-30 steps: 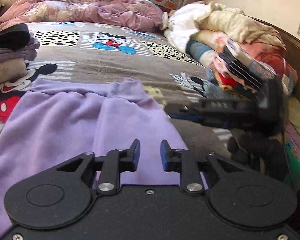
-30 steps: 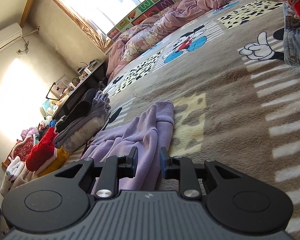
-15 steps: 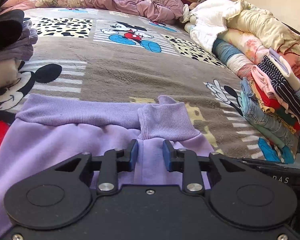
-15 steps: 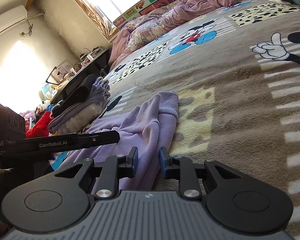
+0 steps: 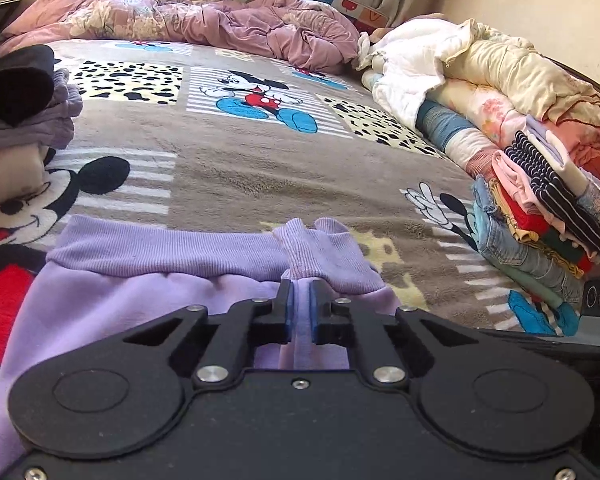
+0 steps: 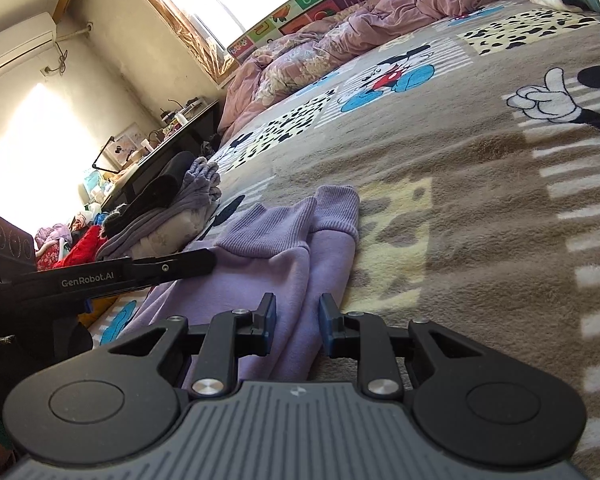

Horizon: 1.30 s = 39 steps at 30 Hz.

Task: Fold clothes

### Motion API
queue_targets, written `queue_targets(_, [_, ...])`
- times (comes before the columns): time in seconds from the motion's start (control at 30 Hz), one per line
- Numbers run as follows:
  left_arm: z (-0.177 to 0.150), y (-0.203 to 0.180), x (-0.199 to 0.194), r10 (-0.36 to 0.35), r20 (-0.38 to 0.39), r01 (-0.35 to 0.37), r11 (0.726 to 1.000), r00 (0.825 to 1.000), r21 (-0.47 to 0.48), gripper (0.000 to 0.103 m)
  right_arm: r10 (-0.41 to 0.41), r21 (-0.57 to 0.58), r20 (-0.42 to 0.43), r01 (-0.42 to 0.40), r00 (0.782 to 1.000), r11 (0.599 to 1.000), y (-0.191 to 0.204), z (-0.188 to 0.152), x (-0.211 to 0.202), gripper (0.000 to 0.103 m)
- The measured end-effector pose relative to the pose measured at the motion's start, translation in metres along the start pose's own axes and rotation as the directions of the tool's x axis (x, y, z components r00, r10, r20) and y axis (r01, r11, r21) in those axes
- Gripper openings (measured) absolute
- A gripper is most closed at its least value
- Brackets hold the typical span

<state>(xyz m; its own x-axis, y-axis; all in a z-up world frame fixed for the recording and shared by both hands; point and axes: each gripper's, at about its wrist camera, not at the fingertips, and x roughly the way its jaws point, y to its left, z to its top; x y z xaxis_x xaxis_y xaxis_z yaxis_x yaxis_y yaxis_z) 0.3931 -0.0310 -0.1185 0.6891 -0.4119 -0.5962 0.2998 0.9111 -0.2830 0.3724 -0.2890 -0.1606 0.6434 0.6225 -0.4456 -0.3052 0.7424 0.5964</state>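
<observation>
On left gripper arm: "GenRobot.AI" (white) | pinching lilac sweatshirt

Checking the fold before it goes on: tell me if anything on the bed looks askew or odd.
The purple sweatshirt lies rumpled: two ribbed cuffs bunch beside its hem band rather than lying flat. The left claw is pinching a ridge of its fabric; the right claw is open over it. Nothing looks torn or spilled.

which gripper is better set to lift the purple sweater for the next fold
Left. The left gripper has its jaws pinched on a ridge of the purple sweater. The right gripper is open, with sweater fabric between its jaws.
</observation>
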Motion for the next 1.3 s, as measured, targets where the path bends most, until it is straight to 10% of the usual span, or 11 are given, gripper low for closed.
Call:
queue_targets(0.23, [-0.004,-0.017,-0.025,0.108,0.05,-0.113,0.986,0.993,0.119,0.013,-0.015,0.002,-0.009,0.015,1.0,1.0,0.0,-0.001,0.001,0.026])
queue_targets(0.53, [-0.084,-0.084,-0.1,-0.051,-0.02,0.054,0.978,0.998,0.203,0.013,0.009,-0.009,-0.011,-0.009,1.0,1.0,0.005,0.0,-0.008,0.026])
queue_targets(1.3, [-0.172,-0.13,-0.129,-0.055,-0.135,0.094,0.948,0.989,0.304,0.013,-0.035,-0.074,-0.059,0.031,0.998,0.997,0.009,-0.012,-0.004,0.026])
